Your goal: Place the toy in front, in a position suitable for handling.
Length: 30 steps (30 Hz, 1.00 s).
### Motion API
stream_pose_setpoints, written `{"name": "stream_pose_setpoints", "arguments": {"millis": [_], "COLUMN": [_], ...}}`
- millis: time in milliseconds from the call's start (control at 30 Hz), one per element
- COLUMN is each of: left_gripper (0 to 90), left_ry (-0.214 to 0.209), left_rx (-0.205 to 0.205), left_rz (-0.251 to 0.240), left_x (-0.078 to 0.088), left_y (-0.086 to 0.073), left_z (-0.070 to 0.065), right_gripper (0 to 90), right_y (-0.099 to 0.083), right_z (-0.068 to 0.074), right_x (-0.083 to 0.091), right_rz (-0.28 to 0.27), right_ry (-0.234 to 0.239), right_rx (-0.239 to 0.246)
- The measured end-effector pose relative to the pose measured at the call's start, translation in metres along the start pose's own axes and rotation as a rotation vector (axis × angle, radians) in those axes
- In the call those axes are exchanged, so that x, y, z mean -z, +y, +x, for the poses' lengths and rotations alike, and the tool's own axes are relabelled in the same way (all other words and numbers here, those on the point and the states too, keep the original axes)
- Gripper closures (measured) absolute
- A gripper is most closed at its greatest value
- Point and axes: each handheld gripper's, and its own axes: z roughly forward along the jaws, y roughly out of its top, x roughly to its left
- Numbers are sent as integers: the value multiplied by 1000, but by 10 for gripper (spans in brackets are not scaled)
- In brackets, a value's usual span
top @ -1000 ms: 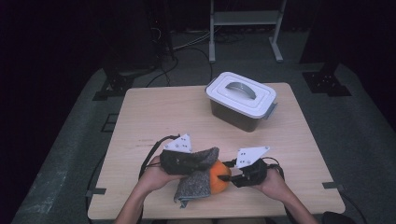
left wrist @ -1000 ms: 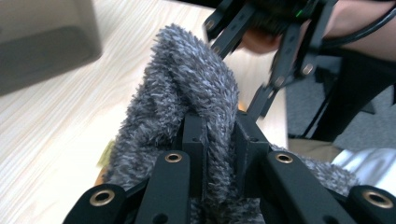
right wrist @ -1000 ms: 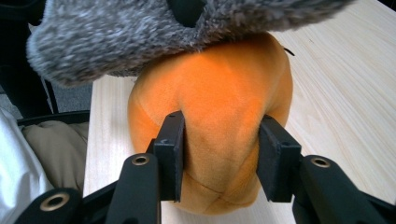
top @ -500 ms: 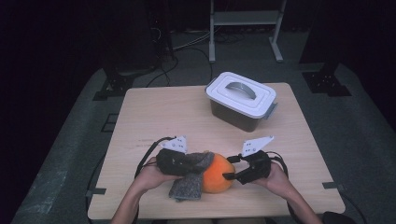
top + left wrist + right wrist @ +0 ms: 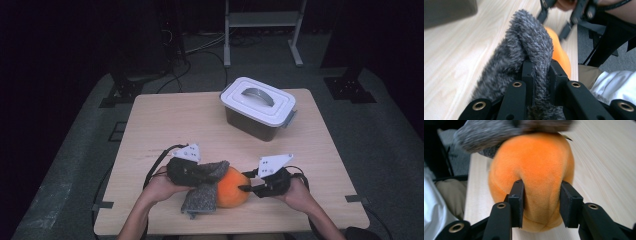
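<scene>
Both claws pinched on soft plush — light, squashy, no fragile parts.

Your left claw (image 5: 541,75) is clamped tight on a fold of the grey fuzzy cloth (image 5: 524,50); your right claw (image 5: 541,202), jaws just closing, squeezes the orange plush (image 5: 531,170) so it dents between the pads. Plush sits straight ahead of both, on the tabletop (image 5: 200,120). Fur slips: grab deep, bunch material, not surface fuzz.

No readable text, label or number anywhere.
</scene>
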Motion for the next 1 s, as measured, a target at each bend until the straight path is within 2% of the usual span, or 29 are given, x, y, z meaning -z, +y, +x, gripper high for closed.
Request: {"name": "stream_pose_setpoints", "arguments": {"millis": [33, 100, 200, 300, 333, 367, 433, 467, 567, 600, 667, 767, 833, 900, 933, 1000], "left_gripper": [779, 779, 778, 778, 778, 778, 778, 777, 776, 776, 776, 777, 777, 775, 775, 775], "left_ry": [-9, -27, -52, -49, -47, -40, -17, -9, 22, 26, 34, -7, -6, -11, -20, -37], "left_rx": [6, 12, 1, -14, -15, -18, -28, -33, -42, -42, -39, -9, 0, 3, 7, 10], "left_rz": [-3, -6, -5, 2, 1, -5, -18, -26, -51, -45, -17, -17, -2, 12, 12, 12], "left_x": [-1, -2, -3, -5, -4, -2, 4, 6, 15, 15, 11, 4, 3, 2, 2, 1], "left_y": [-2, -2, 0, 3, 4, 6, 9, 11, 14, 14, 11, 3, 0, -3, -5, -6], "left_z": [0, 0, -3, -6, -6, -6, -7, -7, -9, -9, -7, -1, 1, 2, 3, 2], "right_gripper": [500, 375, 293, 319, 401, 462, 544, 555, 557, 557, 557, 556, 550, 521, 473, 376], "right_y": [-2, -2, -1, 0, 0, 0, 1, 3, 5, 5, 4, 1, -2, -5, -7, -9], "right_z": [-5, -9, -8, -5, -5, -3, 3, 5, 10, 11, 11, 5, 0, -8, -11, -12], "right_x": [0, -1, -3, -9, -9, -8, -5, -3, -1, -1, -2, -2, 0, 2, 3, 3], "right_rz": [5, 8, -10, 4, 1, -6, -13, -19, -57, -59, -51, -36, -21, -9, -12, -15], "right_ry": [-1, 66, 109, 87, 78, 63, 22, 20, 38, 38, 33, 26, 20, 19, 34, 69], "right_rx": [-49, -122, -152, -162, -160, -138, -63, -17, 51, 73, 87, 82, 49, -10, -46, -77]}}
